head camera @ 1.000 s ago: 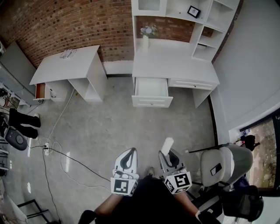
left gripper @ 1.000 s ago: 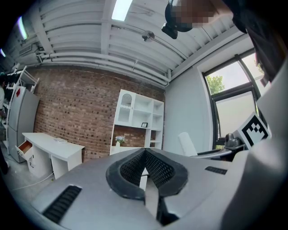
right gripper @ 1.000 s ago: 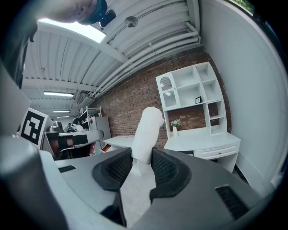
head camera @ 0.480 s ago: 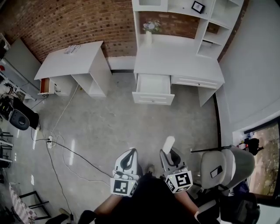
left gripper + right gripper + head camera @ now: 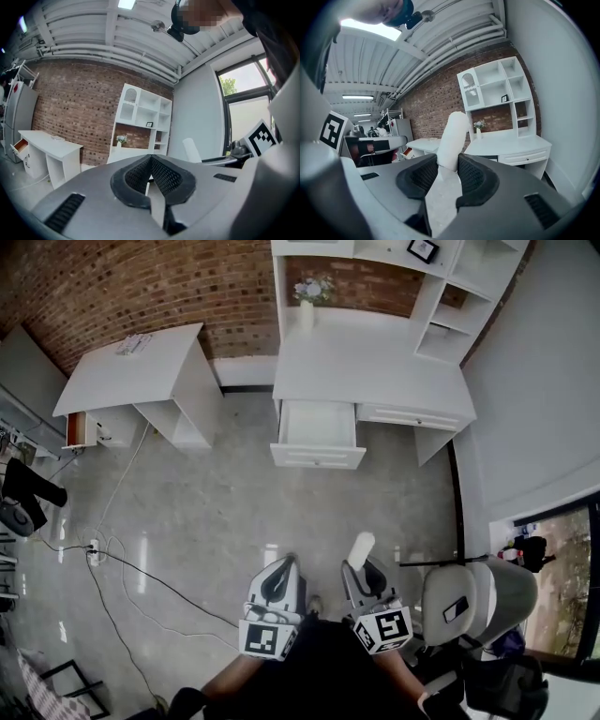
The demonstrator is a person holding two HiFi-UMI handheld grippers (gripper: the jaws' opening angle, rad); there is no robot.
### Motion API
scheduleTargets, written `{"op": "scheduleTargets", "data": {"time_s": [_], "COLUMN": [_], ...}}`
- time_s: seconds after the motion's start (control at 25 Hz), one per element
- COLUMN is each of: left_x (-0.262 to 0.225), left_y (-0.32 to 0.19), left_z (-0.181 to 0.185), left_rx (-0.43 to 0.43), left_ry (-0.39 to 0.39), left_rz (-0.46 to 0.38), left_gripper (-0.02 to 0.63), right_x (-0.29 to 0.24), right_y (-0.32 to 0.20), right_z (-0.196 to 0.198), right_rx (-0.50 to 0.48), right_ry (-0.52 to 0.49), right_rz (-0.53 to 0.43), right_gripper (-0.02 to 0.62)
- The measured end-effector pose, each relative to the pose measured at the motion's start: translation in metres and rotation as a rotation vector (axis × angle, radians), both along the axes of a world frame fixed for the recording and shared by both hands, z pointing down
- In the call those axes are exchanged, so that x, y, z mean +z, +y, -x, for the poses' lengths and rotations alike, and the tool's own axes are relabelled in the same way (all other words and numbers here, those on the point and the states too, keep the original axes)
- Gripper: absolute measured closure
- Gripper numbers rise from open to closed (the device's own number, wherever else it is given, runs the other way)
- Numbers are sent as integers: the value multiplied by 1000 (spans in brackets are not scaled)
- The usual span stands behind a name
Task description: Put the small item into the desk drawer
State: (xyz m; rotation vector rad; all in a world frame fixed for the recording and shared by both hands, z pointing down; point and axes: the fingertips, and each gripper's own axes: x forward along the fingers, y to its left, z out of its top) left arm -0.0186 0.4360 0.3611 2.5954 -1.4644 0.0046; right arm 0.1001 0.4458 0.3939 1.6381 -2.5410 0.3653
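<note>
A white cylindrical item (image 5: 452, 139) stands up between the jaws of my right gripper (image 5: 445, 174), which is shut on it; the same white item (image 5: 359, 550) shows in the head view at my right gripper (image 5: 361, 570). My left gripper (image 5: 277, 570) is beside it, shut and holding nothing; its jaws meet at the tips in the left gripper view (image 5: 151, 165). Across the floor stands the white desk (image 5: 375, 371) with its left drawer (image 5: 317, 433) pulled open. Both grippers are far from the drawer.
A second white desk (image 5: 131, 371) stands at the left against the brick wall. A vase of flowers (image 5: 308, 298) sits on the main desk under the white shelving (image 5: 450, 296). A grey chair (image 5: 473, 592) is close on my right. Cables (image 5: 122, 568) trail over the floor at left.
The head view has shifted slightly; the desk and its open drawer sit a little further left and higher than half a second ago. Both grippers keep their places and states.
</note>
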Motion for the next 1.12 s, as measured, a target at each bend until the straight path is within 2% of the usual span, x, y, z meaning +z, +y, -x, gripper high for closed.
{"op": "scheduleTargets", "data": {"time_s": [0.12,0.2,0.4,0.64,0.92,1.12], "left_x": [-4,-3,-12,-5,4,11], "left_y": [-38,-61,-119,-168,-212,-257], "left_z": [4,11,35,56,67,64], "left_rx": [6,18,22,27,-15,-89], "left_ry": [39,35,83,79,73,73], "left_rz": [-1,-2,-2,7,27,33], "left_gripper": [583,583,583,583,583,583], "right_x": [-5,-8,-17,-15,-8,3], "right_y": [-36,-60,-115,-167,-224,-279], "right_z": [4,9,36,50,61,51], "right_rx": [15,27,34,49,0,-53], "right_ry": [18,27,37,43,24,30], "right_rz": [-5,-5,-8,0,8,7], "right_gripper": [451,451,451,451,451,451]}}
